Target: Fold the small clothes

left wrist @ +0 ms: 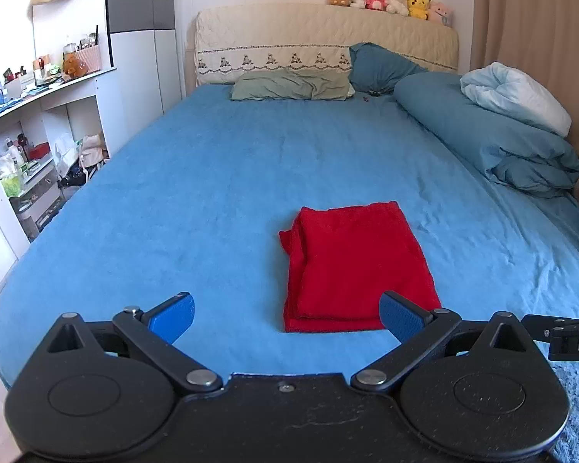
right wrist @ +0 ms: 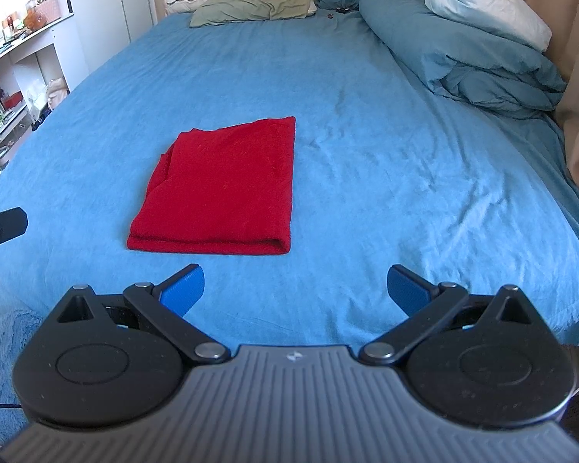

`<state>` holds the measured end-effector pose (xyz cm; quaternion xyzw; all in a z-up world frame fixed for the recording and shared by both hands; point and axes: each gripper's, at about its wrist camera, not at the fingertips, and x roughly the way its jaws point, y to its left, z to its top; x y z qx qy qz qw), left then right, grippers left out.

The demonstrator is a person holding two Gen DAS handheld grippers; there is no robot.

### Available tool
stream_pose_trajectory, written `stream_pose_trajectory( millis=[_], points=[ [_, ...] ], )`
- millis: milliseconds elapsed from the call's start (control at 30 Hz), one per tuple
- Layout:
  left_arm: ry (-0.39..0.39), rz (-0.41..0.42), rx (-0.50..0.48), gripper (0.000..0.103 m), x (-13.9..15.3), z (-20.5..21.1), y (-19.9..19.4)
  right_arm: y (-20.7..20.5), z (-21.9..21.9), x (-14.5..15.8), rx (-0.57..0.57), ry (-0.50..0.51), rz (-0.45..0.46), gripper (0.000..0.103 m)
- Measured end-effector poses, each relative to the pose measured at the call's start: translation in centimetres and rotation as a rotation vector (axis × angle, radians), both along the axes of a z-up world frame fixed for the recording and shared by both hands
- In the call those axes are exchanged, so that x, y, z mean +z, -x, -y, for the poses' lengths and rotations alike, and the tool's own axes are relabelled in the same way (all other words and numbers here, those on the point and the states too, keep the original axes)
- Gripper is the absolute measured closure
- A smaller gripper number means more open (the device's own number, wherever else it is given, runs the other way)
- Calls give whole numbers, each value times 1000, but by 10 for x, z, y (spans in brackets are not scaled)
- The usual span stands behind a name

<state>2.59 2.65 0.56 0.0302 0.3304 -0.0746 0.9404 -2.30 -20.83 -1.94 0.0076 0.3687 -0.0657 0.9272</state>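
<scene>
A blue bed (right wrist: pixel 366 135) is filling the room, with pillows (left wrist: pixel 289 85) lying by the headboard. A red cloth (right wrist: pixel 220 189), apparently folded, is lying flat near the bed's near edge. The left gripper (left wrist: pixel 285 318) and right gripper (right wrist: pixel 295 289) are hovering just short of it, jaws wide apart and holding nothing.

Two wrist fisheyes at the foot edge of the bed (left wrist: pixel 212 177), both facing the headboard (left wrist: pixel 328 34).

Left view sits left of the red folded cloth (left wrist: pixel 351 266), right view lower and further right; both share cloth, pillows, shelving.
</scene>
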Motion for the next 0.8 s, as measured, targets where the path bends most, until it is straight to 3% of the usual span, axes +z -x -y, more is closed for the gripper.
stream_pose_trajectory(
  millis=[800],
  points=[
    [-15, -9, 17, 0, 1, 5, -2, 1, -5, 5, 14, 15, 15, 0]
  ],
)
